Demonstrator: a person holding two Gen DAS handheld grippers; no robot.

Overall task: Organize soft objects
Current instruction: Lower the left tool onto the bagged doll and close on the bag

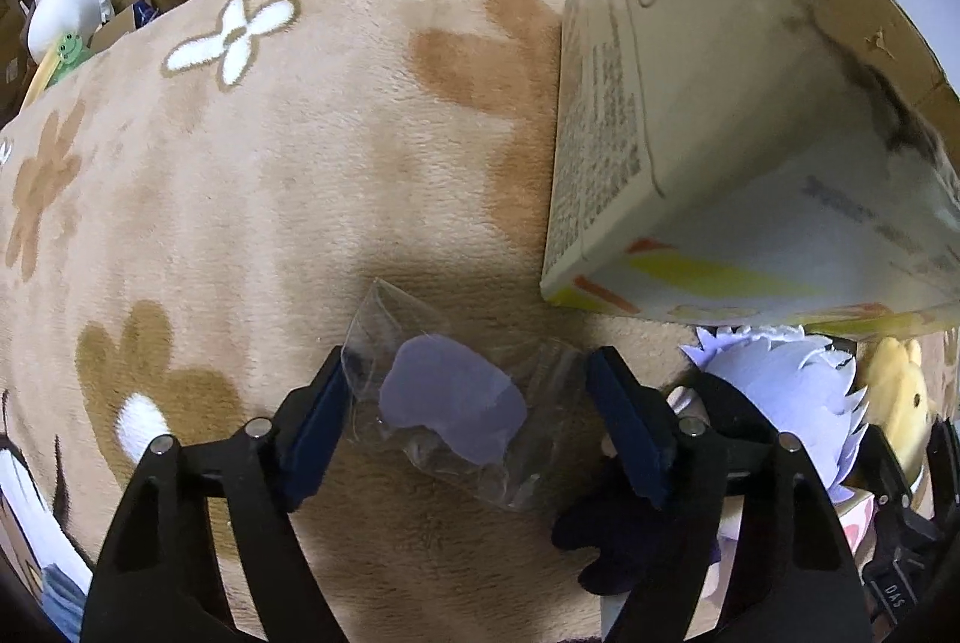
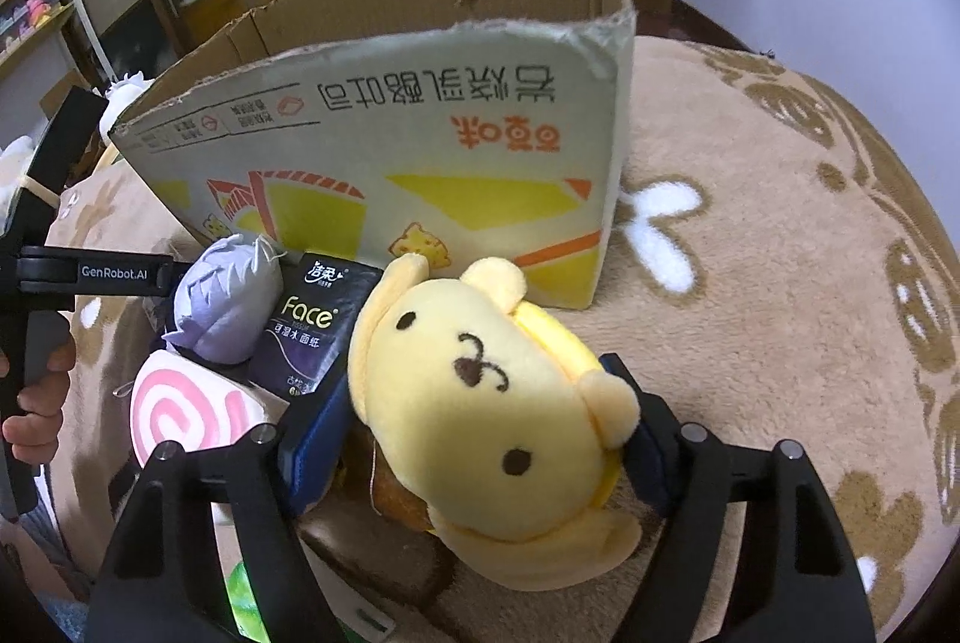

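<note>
A: The right gripper has its jaws pinching the yellow plush just in front of the cardboard box.

B: The squashy plush could slip on lifting. The left gripper straddles a clear plastic bag, jaws spread; the tissue pack and purple plush crowd close.
</note>
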